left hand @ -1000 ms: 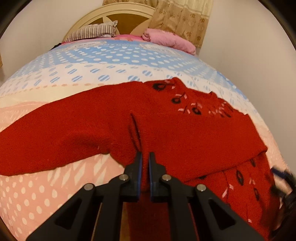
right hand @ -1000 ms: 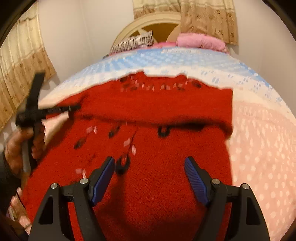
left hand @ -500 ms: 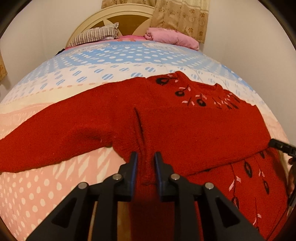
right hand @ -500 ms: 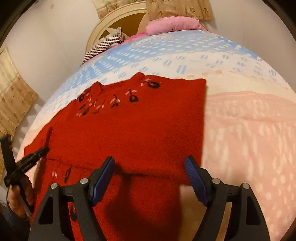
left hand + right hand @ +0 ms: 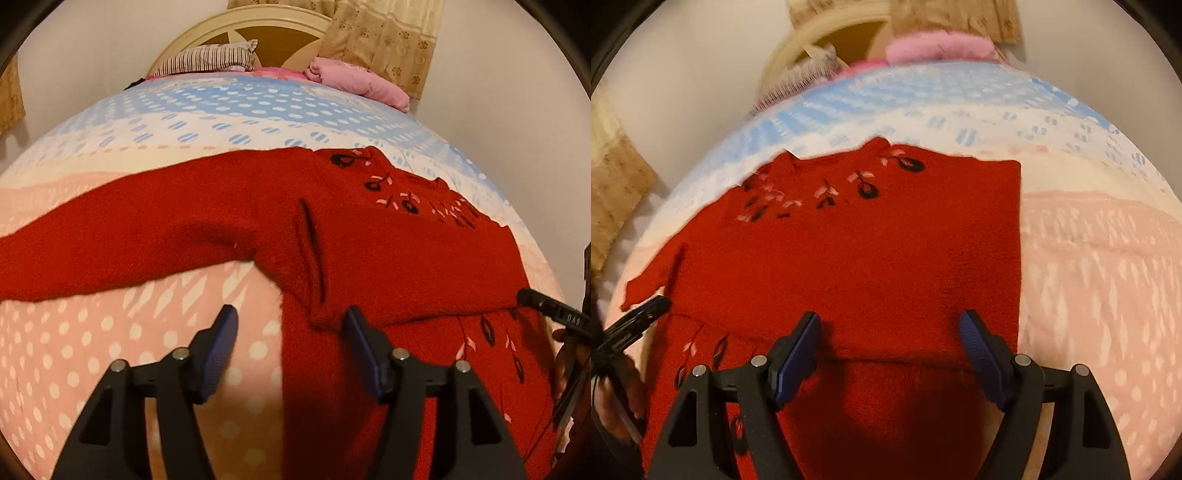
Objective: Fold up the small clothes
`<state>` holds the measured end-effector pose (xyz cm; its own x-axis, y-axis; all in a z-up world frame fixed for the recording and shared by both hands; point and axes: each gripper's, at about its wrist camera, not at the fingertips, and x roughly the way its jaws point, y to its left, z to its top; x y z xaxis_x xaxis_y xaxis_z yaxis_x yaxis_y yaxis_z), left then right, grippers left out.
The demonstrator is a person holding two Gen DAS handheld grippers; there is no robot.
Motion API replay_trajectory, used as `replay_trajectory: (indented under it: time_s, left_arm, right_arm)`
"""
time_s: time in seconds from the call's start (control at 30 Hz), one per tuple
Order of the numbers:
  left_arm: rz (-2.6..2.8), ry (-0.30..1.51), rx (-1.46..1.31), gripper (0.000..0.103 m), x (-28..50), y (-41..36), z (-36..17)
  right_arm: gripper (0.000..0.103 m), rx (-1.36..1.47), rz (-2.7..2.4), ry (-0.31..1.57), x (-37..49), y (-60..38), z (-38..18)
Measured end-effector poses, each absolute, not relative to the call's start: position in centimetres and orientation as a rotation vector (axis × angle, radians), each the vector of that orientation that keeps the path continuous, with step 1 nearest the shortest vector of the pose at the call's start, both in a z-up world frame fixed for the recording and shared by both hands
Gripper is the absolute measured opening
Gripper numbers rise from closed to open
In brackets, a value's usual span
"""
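A red knit sweater [image 5: 388, 258] with black and pink embroidery lies on the bed; it also shows in the right wrist view [image 5: 868, 258]. One sleeve lies folded across its body, and the other sleeve [image 5: 129, 236] stretches out to the left. My left gripper [image 5: 290, 328] is open and empty, just above the folded sleeve's cuff end. My right gripper [image 5: 890, 332] is open and empty over the sweater's folded right side. The left gripper's tip [image 5: 646, 314] shows at the left edge of the right wrist view.
The bed [image 5: 110, 369] has a dotted pink, white and blue cover. A striped pillow [image 5: 210, 59] and a pink folded blanket [image 5: 362, 81] lie at the headboard. Walls and curtains close the room behind.
My left gripper has opened and let go of the sleeve, which now lies across the sweater. My right gripper stayed open and shifted over the sweater's right side.
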<state>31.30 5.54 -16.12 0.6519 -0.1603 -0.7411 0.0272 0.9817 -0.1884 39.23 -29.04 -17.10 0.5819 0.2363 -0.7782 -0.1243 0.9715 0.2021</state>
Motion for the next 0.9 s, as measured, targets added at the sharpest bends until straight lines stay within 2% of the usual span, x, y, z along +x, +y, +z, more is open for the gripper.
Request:
replay_trajectory:
  time_s: [0.13,0.3,0.5,0.63,0.7,0.9]
  left_arm:
    - [-0.107,0.854,-0.169,0.065,31.1,5.6,-16.1]
    - [-0.062,0.853,-0.180,0.069,30.4,6.2,-16.1]
    - [-0.028,0.866,-0.119,0.069,28.8,6.8,-16.1]
    - [-0.002,0.859,-0.080,0.077,27.8,7.4,-16.0]
    - [0.019,0.855,-0.048,0.077,27.4,7.5,-16.0]
    - [0.035,0.869,-0.017,0.077,27.5,7.6,-16.2]
  right_arm:
    - [0.078,-0.020,0.124,0.980,39.2,-27.0,-15.8]
    - [0.078,-0.019,0.218,0.923,40.1,-22.0,-12.8]
    - [0.078,-0.063,0.304,0.961,42.2,-14.9,-14.7]
    - [0.078,-0.074,0.315,0.982,41.5,-12.1,-17.4]
    - [0.080,-0.137,0.284,0.917,40.2,-11.2,-17.7]
    - [0.083,-0.078,0.280,0.917,39.5,-12.2,-18.1]
